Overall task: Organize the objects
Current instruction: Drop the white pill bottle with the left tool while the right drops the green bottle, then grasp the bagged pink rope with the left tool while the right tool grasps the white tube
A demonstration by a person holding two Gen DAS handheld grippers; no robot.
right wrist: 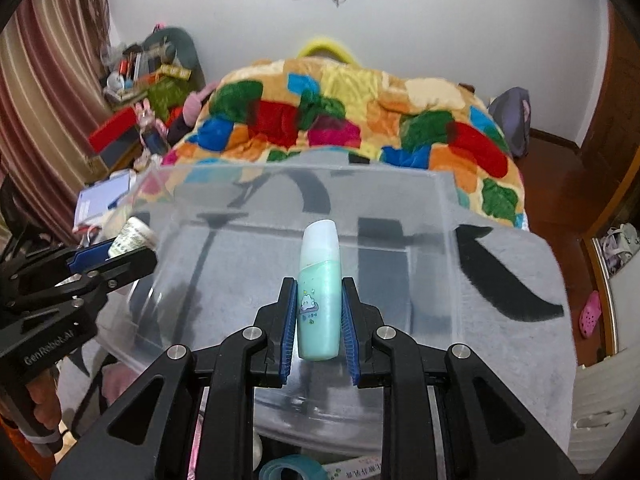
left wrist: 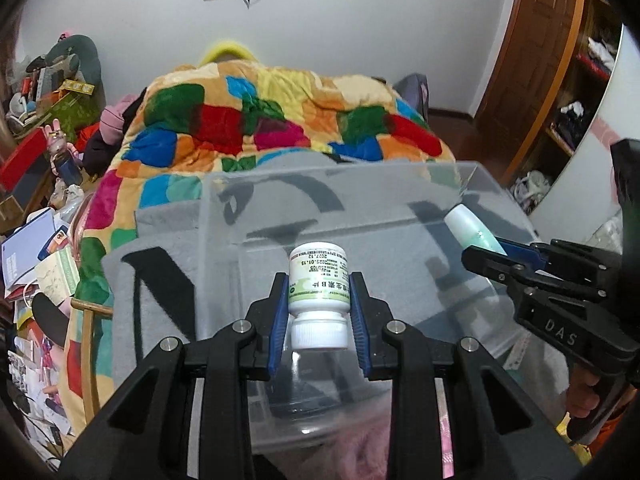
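Bedroom | left gripper (left wrist: pixel 319 300) clamps pill bottle (left wrist: pixel 318 280) mid-body, light, rigid | right gripper (right wrist: pixel 319 312) clamps slick green bottle (right wrist: pixel 319 292) | both above clear bin (right wrist: pixel 448 200)

right gripper (right wrist: pixel 319 316) | jaws clamp green bottle (right wrist: pixel 319 300) | over clear bin (right wrist: pixel 448 208)
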